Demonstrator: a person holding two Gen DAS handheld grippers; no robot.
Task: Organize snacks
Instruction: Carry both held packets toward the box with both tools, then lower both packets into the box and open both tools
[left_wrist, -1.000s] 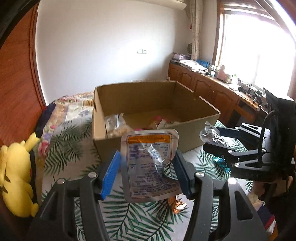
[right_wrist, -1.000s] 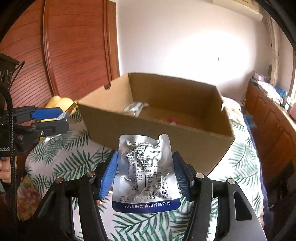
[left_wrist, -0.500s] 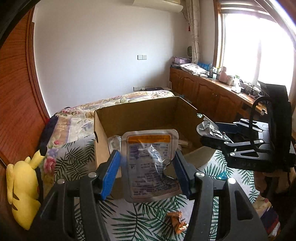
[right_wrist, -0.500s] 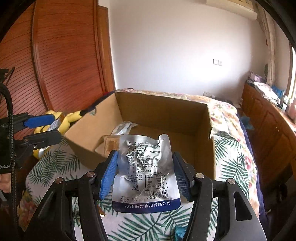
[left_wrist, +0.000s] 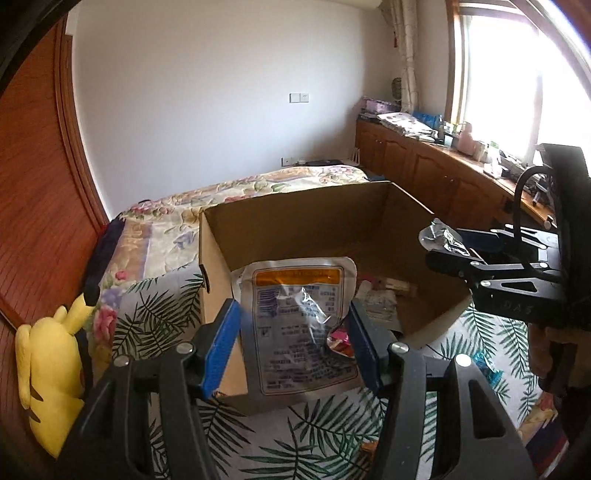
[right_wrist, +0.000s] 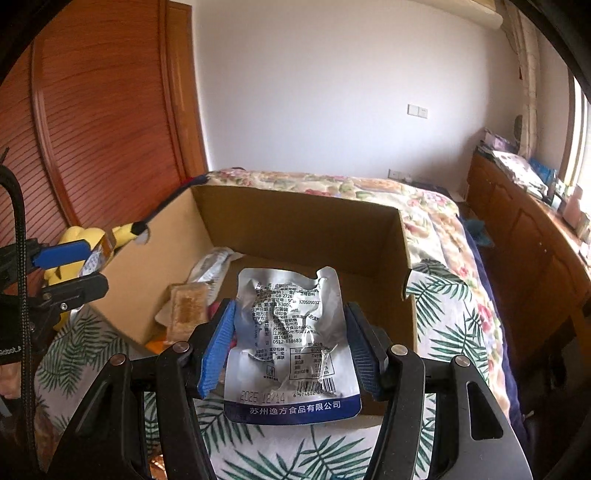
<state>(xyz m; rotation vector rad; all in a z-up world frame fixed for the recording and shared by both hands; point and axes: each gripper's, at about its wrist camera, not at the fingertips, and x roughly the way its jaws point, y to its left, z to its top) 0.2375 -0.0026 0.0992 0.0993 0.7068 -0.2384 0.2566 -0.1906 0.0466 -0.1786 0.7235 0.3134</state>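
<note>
An open cardboard box (left_wrist: 295, 218) (right_wrist: 295, 214) stands on the bed with several snack packets inside. My left gripper (left_wrist: 295, 343) is shut on a clear-and-white snack pouch with an orange band (left_wrist: 299, 325), held above the box's near left corner. My right gripper (right_wrist: 290, 347) is shut on a silver foil pouch with a blue bottom strip (right_wrist: 291, 343), held above the box's near edge. Each gripper shows in the other's view: the right one (left_wrist: 439, 243), the left one (right_wrist: 85, 269).
A yellow plush toy (left_wrist: 51, 369) lies at the bed's left edge by the wooden wardrobe (right_wrist: 92, 129). Loose wrappers (left_wrist: 487, 369) lie on the palm-print bedspread (right_wrist: 458, 332) beside the box. Wooden cabinets (left_wrist: 443, 177) with clutter run under the window.
Both grippers have risen and moved forward with their pouches. They went from facing the box's front wall to looking down into its open top.
</note>
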